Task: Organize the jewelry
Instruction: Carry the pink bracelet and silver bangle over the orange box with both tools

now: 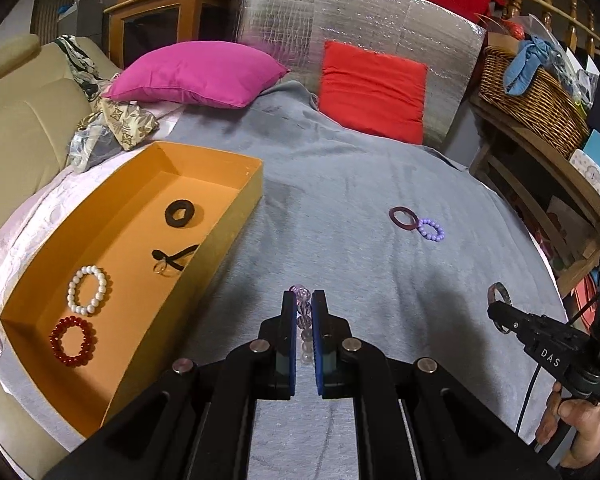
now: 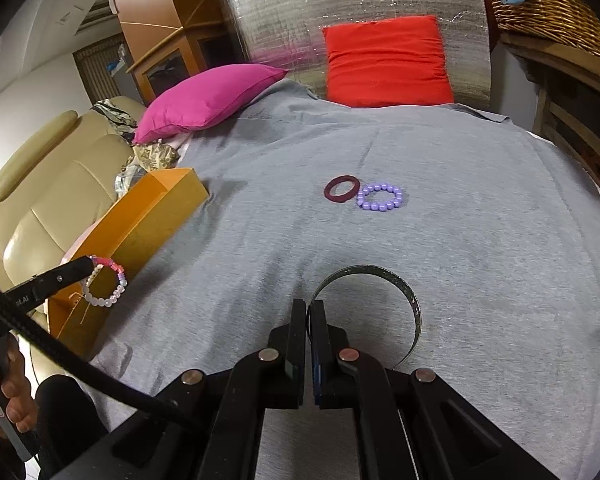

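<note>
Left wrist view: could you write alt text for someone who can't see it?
The left gripper pinches a pink-and-white beaded bracelet above a grey blanket. An orange box at left holds pearl and red bracelets; a maroon ring and purple bead bracelet lie beyond.

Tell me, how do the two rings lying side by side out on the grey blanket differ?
The maroon ring is one flat, solid band; the lilac bracelet is a loop of round, glossy beads. The maroon ring lies left, the lilac bracelet right. Both lie flat, touching or nearly so, outside the orange box.
</note>
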`<state>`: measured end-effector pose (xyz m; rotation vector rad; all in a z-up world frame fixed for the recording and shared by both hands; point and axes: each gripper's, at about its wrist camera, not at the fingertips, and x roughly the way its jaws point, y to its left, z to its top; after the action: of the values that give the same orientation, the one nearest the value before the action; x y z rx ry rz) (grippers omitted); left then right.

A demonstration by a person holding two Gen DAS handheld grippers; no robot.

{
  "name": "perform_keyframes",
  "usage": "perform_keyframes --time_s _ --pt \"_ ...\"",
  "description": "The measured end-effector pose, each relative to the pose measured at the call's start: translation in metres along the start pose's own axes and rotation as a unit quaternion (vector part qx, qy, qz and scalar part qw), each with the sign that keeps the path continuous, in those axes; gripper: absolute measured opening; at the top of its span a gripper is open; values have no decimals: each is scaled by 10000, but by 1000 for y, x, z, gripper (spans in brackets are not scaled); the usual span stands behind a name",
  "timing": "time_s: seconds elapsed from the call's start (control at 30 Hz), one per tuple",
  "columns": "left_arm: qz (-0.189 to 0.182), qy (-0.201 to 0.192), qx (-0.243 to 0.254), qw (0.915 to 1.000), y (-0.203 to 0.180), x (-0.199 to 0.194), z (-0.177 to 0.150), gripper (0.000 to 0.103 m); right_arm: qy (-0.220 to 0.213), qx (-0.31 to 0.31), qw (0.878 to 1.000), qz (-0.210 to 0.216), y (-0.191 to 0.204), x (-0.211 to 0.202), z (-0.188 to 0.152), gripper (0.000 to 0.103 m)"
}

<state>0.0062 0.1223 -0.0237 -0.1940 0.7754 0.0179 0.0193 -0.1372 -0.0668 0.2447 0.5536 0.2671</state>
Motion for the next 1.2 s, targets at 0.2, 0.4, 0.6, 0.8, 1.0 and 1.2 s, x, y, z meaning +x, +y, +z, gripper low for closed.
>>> perform_keyframes --time_s 0.2,0.4,0.6,0.8,1.0,1.2 --pt "63 -30 -9 10000 3 -3 1 7 44 -16 10000 73 3 2 -4 2" --pt "165 -195 -145 9996 18 -15 9 7 -43 -136 9998 120 13 1 7 2" --pt "273 -292 -377 9985 41 -21 17 7 -31 -265 9995 162 28 4 13 2" --pt "320 -366 -518 9975 57 -24 20 7 -32 -406 9990 172 43 7 19 2" --pt "370 -389 -619 9966 70 -25 20 7 14 -509 9985 189 55 12 22 2" --pt "512 -429 -813 9944 97 -28 21 7 41 -633 9978 179 66 19 27 2"
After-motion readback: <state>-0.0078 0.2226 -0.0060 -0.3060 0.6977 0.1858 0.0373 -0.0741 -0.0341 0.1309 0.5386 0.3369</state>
